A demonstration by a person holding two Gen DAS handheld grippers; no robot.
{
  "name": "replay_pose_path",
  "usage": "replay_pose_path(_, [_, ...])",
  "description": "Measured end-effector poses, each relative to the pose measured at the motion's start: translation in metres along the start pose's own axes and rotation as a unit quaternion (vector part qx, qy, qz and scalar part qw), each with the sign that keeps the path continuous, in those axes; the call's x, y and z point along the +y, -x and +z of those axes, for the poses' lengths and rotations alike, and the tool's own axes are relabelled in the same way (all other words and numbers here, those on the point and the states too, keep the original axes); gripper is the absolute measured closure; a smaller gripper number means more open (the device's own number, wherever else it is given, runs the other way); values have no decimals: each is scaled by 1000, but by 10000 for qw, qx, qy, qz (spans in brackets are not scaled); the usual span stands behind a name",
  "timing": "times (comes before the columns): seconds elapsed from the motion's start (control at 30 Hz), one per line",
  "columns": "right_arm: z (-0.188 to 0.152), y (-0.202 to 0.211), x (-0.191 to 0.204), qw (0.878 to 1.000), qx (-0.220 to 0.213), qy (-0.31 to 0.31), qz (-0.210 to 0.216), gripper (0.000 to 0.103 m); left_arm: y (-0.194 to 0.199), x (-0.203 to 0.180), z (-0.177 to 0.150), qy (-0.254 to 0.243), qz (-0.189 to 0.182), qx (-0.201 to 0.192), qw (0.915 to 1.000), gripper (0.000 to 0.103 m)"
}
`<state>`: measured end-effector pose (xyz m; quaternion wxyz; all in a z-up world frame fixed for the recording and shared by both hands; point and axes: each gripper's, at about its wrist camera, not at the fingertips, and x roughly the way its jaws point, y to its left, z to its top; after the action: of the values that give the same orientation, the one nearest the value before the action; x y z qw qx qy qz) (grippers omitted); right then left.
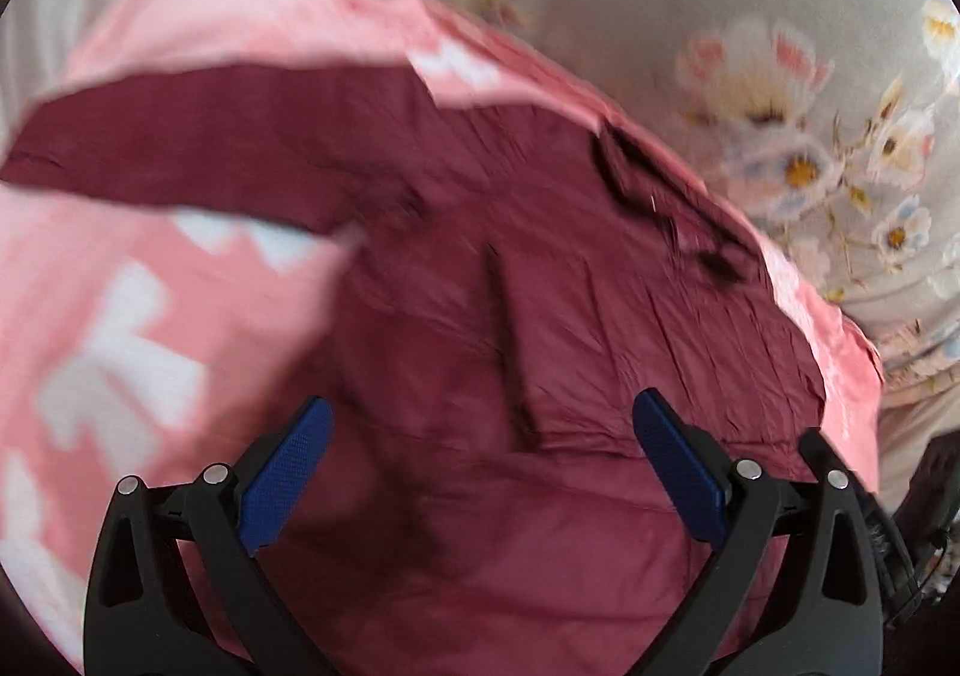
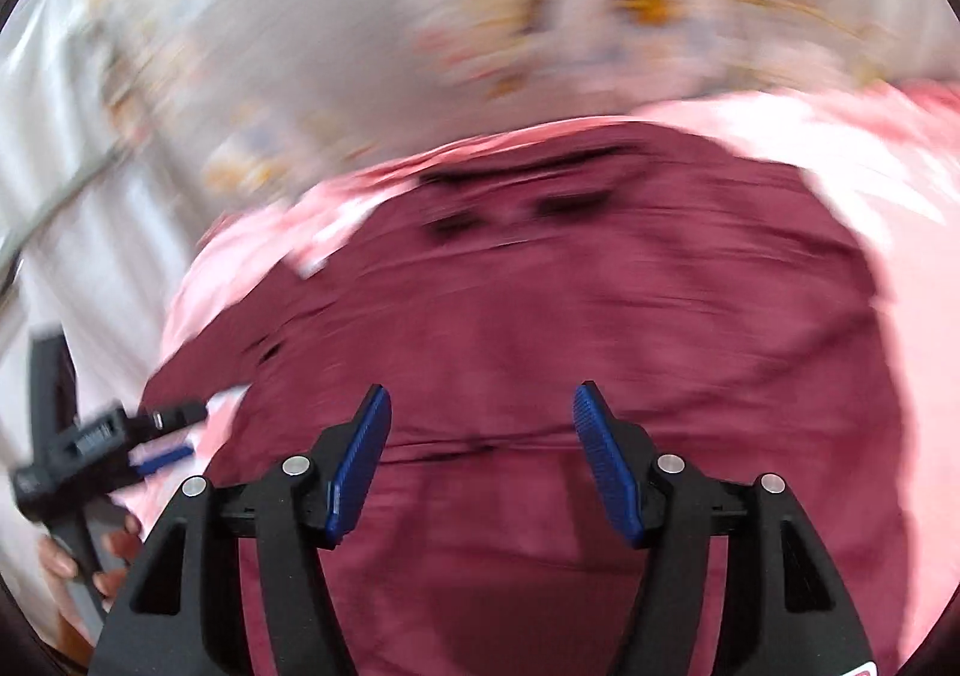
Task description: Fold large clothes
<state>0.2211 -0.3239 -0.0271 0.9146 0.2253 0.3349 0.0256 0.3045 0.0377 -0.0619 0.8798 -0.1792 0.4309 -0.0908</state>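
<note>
A dark maroon garment [image 1: 540, 316] lies spread over a pink cloth with white shapes [image 1: 120, 328], on a floral bedsheet. A maroon sleeve [image 1: 180, 153] stretches to the left across the pink cloth. My left gripper [image 1: 480, 412] is open and empty just above the maroon fabric. In the right wrist view the same maroon garment [image 2: 570, 316] fills the middle, blurred by motion. My right gripper [image 2: 480, 406] is open and empty over it. The left gripper [image 2: 150, 436] shows at the garment's left edge, held by a hand.
A grey bedsheet with white and orange flowers [image 1: 780, 105] surrounds the clothes; it also shows in the right wrist view [image 2: 540, 15]. The pink cloth [image 2: 900, 256] extends past the maroon garment on the right. A dark object [image 1: 936, 484] sits at the right edge.
</note>
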Motion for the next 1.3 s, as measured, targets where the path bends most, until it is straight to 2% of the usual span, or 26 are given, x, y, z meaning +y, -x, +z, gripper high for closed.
replay_pose_path(0.1, [6,12,-50,9975,-150,-610,-331,40,-38,-9,-5,245,-151,482,9984,10])
replay_pose_path(0.17, [11,15,-78,9941,-259,-923,-517,40,-46,-13,-8,369,-69,438,9983,12])
replay_pose_path(0.2, [13,15,-89,9925,-273,-1072,-516,40,-47,-15,-8,382,-41,395,9985,16])
replay_pose_path(0.27, [15,8,-107,9881,-289,-1444,-443,41,-53,-21,-5,384,-119,407,9984,36])
replay_pose_path(0.33, [19,-1,-124,9821,-297,-1841,-256,43,-61,-25,-1,356,-107,487,9981,72])
replay_pose_path(0.37, [21,-6,-128,9795,-289,-1984,-193,46,-64,-26,1,341,-115,512,9980,83])
replay_pose_path(0.4, [23,-13,-135,9755,-273,-2179,-107,47,-66,-28,5,311,-68,512,9982,98])
replay_pose_path(0.5, [33,-29,-145,9677,-311,-2503,-4,57,-58,-26,19,301,2,186,9994,101])
replay_pose_path(0.53, [37,-31,-147,9664,-342,-2548,-6,64,-53,-26,25,275,31,34,9996,101])
replay_pose_path(0.57, [42,-33,-149,9649,-430,-2592,-2,80,-49,-26,29,251,71,-72,9996,101])
replay_pose_path(0.63, [51,-25,-146,9645,-728,-2538,45,99,-45,-26,37,159,246,-256,9992,102])
replay_pose_path(0.73, [56,-8,-128,9707,-1159,-2106,-23,101,-51,-23,44,84,408,-293,9987,102])
replay_pose_path(0.77, [56,-10,-120,9761,-1124,-1838,-280,101,-55,-22,42,51,470,-263,9985,102])
replay_pose_path(0.87, [49,-36,-122,9818,-531,-1573,-920,101,-79,-23,30,-187,866,-112,9960,102])
replay_pose_path(0.93, [45,-49,-131,9799,-172,-1694,-1038,101,-92,-22,21,-304,1016,-38,9944,102])
replay_pose_path(1.0, [44,-59,-132,9791,81,-1627,-1217,102,-92,-25,17,-415,1108,-95,9929,102])
replay_pose_path(1.13, [45,-60,-112,9767,300,-978,-1887,102,-97,-32,12,-671,1355,-159,9884,101])
replay_pose_path(1.23, [36,-32,-84,9707,-122,-713,-2291,87,-96,-34,8,-763,1431,-251,9864,101])
replay_pose_path(1.3, [23,-8,-54,9766,-506,-451,-2039,87,-94,-31,7,-696,1352,-287,9880,100])
